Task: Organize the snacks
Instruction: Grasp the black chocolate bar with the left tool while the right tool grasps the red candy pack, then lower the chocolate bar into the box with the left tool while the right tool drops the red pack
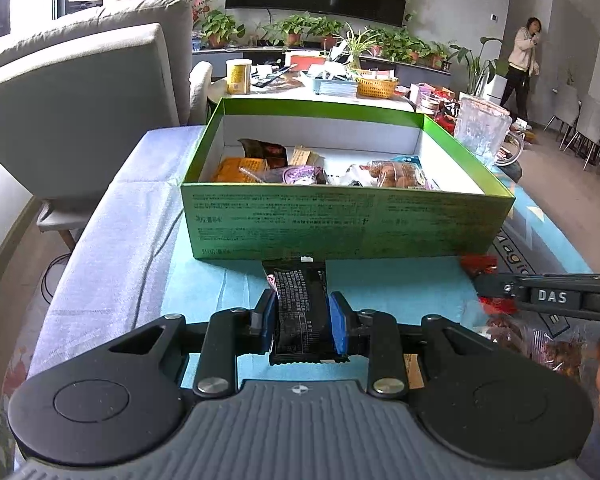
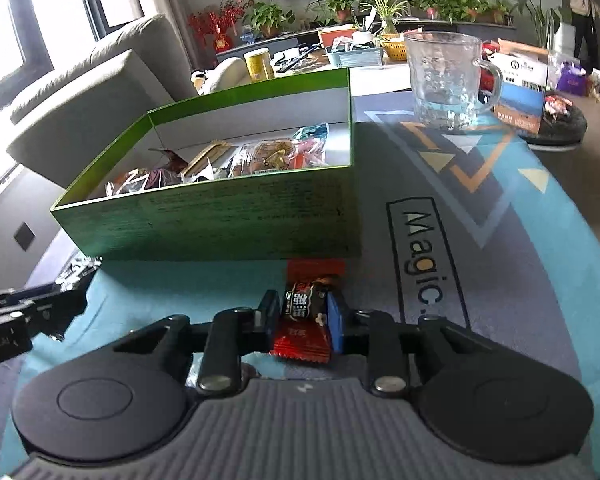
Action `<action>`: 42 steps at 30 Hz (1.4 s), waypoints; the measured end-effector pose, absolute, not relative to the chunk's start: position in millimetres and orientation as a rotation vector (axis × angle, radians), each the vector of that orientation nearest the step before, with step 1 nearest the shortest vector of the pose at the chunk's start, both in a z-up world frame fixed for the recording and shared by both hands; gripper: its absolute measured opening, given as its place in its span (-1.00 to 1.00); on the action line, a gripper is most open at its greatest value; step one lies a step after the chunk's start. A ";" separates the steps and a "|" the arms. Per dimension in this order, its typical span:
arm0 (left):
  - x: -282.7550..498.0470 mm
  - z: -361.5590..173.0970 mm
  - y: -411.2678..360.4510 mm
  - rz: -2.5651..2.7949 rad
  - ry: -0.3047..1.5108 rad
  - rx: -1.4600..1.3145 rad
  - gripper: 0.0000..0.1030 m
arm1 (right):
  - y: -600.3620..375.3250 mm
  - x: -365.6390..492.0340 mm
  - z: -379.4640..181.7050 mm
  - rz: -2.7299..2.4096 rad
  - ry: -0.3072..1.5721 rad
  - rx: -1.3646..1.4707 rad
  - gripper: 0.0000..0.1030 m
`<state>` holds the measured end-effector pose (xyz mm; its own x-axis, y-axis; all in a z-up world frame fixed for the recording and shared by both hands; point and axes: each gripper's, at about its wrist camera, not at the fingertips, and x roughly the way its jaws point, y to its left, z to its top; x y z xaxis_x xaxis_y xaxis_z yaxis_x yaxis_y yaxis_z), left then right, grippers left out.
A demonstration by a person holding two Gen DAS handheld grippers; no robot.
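Note:
A green box [image 1: 340,224] with white inner walls stands on the blue mat and holds several wrapped snacks [image 1: 396,174]. My left gripper [image 1: 303,314] is shut on a black snack packet [image 1: 300,308], held just in front of the box's near wall. My right gripper [image 2: 305,316] is shut on a red and black snack packet [image 2: 306,320], close to the near right corner of the box [image 2: 240,224]. The right gripper also shows at the right edge of the left wrist view [image 1: 552,296]. More wrapped snacks [image 1: 540,344] lie on the mat at the right.
A clear glass mug [image 2: 446,80] stands behind the box on the right. A grey sofa [image 1: 80,92] is on the left. A cluttered table with a yellow can [image 1: 239,76] and baskets lies beyond. A person [image 1: 522,64] stands far right.

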<state>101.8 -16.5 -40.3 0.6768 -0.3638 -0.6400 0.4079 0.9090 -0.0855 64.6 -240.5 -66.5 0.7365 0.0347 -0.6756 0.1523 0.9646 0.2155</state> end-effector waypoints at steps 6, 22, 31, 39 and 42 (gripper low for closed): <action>98.0 -36.2 -17.7 -0.454 0.694 0.054 -0.49 | -249.5 52.0 -56.1 -0.041 0.712 0.313 -0.46; 125.7 30.9 -36.4 -0.484 0.461 0.059 -0.48 | -249.5 70.4 24.9 0.047 0.444 0.275 -0.46; 166.9 39.0 -54.8 -0.483 0.430 0.064 -0.48 | -250.4 100.3 34.0 0.063 0.409 0.271 -0.45; 196.6 14.0 -59.5 -0.451 0.514 0.058 -0.48 | -242.3 128.0 20.2 0.066 0.442 0.291 -0.45; 201.7 9.1 -61.9 -0.448 0.528 0.063 -0.47 | -242.4 134.3 13.3 0.065 0.462 0.296 -0.45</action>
<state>201.7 -61.9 9.1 0.7698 -0.3966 -0.5002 0.4285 0.9018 -0.0556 134.3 -242.4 13.3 0.8937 0.1285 -0.4298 0.0049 0.9553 0.2956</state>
